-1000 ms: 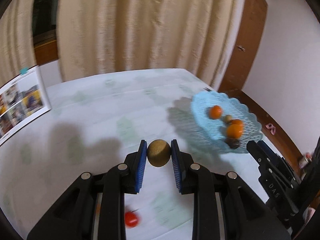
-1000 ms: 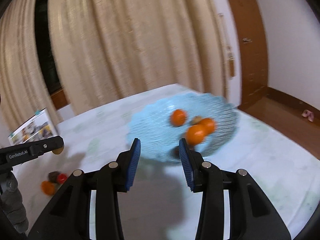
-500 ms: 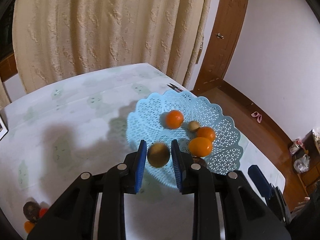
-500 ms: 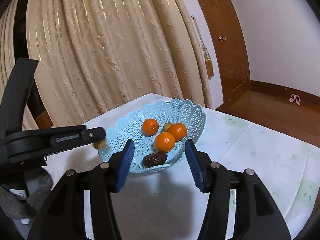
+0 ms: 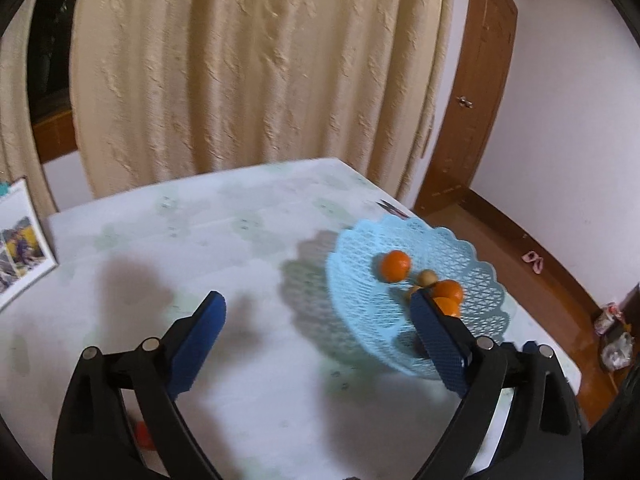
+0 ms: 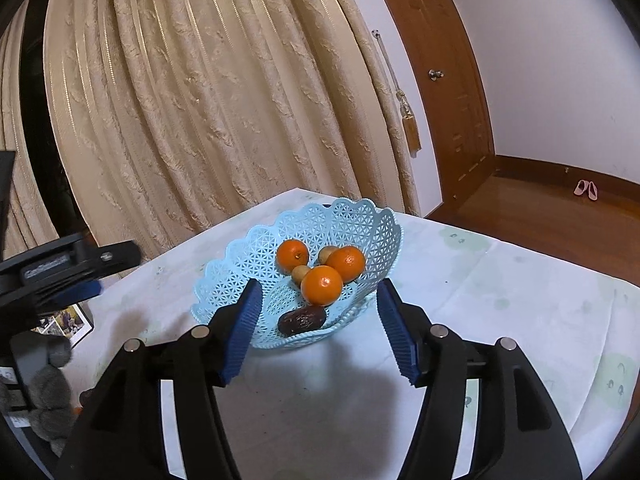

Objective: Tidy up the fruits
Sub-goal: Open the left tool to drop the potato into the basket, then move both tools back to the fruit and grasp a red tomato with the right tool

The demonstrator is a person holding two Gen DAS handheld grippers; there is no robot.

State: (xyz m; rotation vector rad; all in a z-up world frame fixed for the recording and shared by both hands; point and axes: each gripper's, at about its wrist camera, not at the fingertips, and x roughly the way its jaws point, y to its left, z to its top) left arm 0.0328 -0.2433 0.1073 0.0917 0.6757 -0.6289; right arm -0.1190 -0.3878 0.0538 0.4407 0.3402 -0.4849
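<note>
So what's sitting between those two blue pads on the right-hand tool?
Nothing is gripped. In the right wrist view, the right gripper stands open; through the gap shows the blue basket beyond, with a dark date inside.

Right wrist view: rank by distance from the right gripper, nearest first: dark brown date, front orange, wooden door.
From the right gripper:
1. Dark brown wrinkled date, at the front of the light blue lattice plastic basket, between the open fingers.
2. Front round orange, just behind the date, mid-basket.
3. Brown wooden door, across the room at upper right.
</note>
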